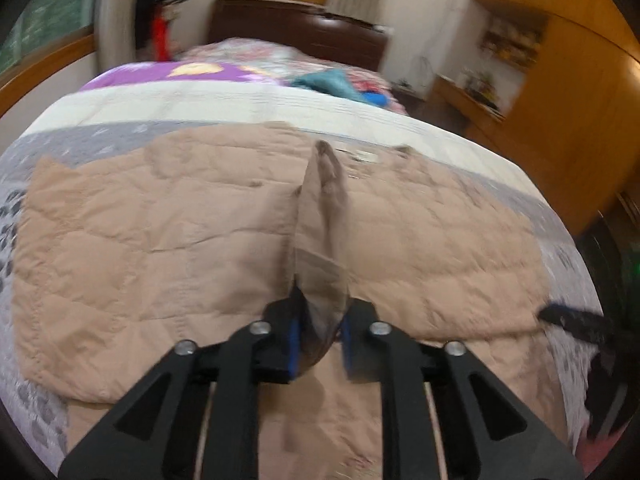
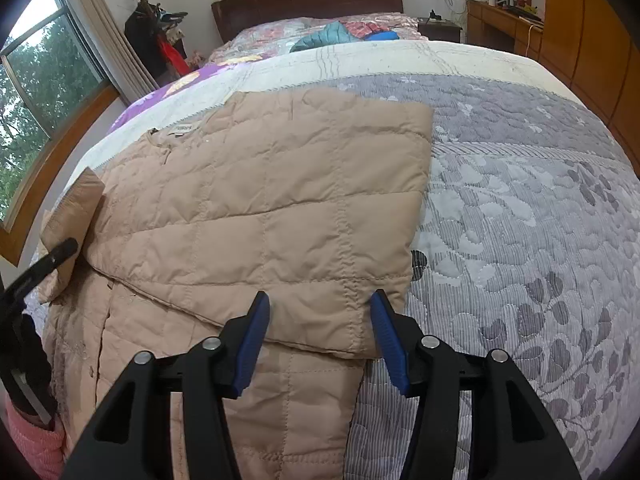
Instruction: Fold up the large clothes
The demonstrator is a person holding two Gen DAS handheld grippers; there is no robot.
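A tan quilted jacket [image 2: 260, 200] lies spread on the bed, its right side folded over the body. In the left wrist view the jacket [image 1: 160, 232] fills the middle. My left gripper [image 1: 320, 320] is shut on a raised fold of the jacket's sleeve [image 1: 322, 216], lifting it above the body. My right gripper [image 2: 320, 332] is open just above the folded sleeve's lower edge, holding nothing. The left gripper also shows at the left edge of the right wrist view [image 2: 60, 252], with the lifted cloth [image 2: 76, 204].
The bed has a grey leaf-patterned quilt [image 2: 520, 220] and a white blanket band [image 2: 380, 60]. Teal and blue clothes [image 2: 340, 34] lie near the dark headboard [image 2: 312, 0]. A coat rack [image 2: 152, 36] stands left; a wooden desk and wardrobes [image 2: 560, 32] stand right.
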